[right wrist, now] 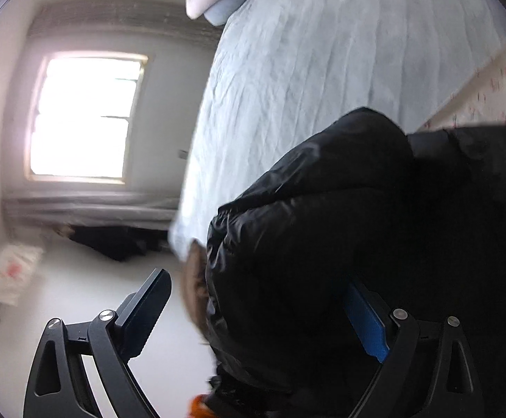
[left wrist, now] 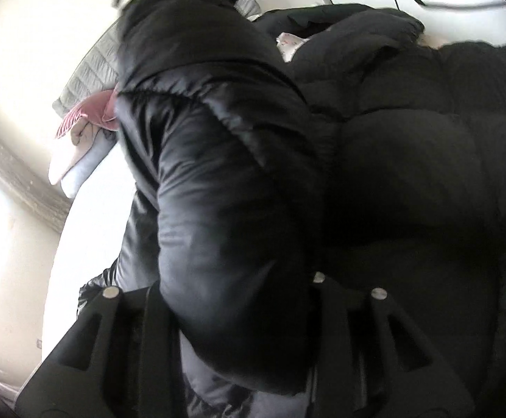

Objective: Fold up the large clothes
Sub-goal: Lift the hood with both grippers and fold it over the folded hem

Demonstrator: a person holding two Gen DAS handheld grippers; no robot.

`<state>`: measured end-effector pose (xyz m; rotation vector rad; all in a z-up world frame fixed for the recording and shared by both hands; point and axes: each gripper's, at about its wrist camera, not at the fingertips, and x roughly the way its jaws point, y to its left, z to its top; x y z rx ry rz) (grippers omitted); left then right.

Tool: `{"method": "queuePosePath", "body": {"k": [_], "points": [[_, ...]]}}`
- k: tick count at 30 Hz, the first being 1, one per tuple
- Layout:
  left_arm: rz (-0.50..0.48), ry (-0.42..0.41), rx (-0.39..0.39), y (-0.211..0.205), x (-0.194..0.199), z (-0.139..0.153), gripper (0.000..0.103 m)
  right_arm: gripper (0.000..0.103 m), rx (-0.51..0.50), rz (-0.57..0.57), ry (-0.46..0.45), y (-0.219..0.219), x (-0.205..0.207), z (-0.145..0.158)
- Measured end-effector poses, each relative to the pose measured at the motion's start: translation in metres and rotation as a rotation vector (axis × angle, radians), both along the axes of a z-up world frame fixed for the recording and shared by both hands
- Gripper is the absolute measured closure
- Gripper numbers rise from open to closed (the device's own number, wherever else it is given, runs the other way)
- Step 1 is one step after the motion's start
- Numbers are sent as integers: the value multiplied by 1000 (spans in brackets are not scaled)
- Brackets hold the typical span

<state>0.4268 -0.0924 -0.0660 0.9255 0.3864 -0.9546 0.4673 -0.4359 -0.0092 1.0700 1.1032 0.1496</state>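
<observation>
**Op:** I'm looking down the left gripper. A thick roll of the shiny black quilted puffer jacket runs straight up between its two black arms. The fingertips are buried under the fabric, so I can't tell if the pads press on it or sit loose.

**Eng:** Where's the rest of the jacket?

**Op:** It's bunched across the right side of that view, lying on the pale blue wrinkled bedsheet. A stack of pink and white folded clothes sits beside it near the sheet's edge, with a grey quilted blanket behind.

**Eng:** Right side?

**Op:** The right gripper stands wide, released. Its dark left finger is out over the floor, touching nothing. The blue-padded right finger is against the jacket's edge, no squeeze. A brown fur trim shows on the jacket's near edge between the fingers.

**Eng:** Background?

**Op:** A bright window, blurred.
</observation>
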Motion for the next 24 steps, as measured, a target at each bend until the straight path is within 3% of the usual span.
{"method": "queuePosePath", "body": {"k": [3, 4, 5, 7, 8, 11, 13, 14, 17, 21, 24], "points": [[33, 38, -15, 4, 2, 5, 61, 8, -176, 31, 119, 16, 5, -14], [53, 60, -16, 3, 3, 9, 55, 18, -194, 27, 146, 18, 2, -22], [70, 82, -14, 5, 3, 11, 46, 46, -195, 31, 163, 21, -3, -30], [108, 165, -25, 21, 5, 22, 31, 69, -155, 41, 165, 20, -17, -39], [124, 203, -44, 31, 6, 29, 27, 75, -149, 45, 156, 18, -22, -41], [215, 433, -161, 73, 21, 47, 21, 82, -149, 53, 125, 11, -48, -44], [292, 622, -301, 103, 35, 53, 17, 83, -119, 55, 116, 9, -67, -49], [335, 764, -399, 120, 44, 52, 17, 84, -107, 56, 112, 10, -69, -51], [433, 1044, -599, 142, 57, 36, 17, 84, -31, 47, 98, 19, -87, -63], [456, 1232, -744, 132, 53, 19, 16, 85, 23, 33, 88, 29, -99, -72], [471, 1362, -824, 108, 60, 10, 7, 85, 27, 32, 96, 35, -103, -75]]}}
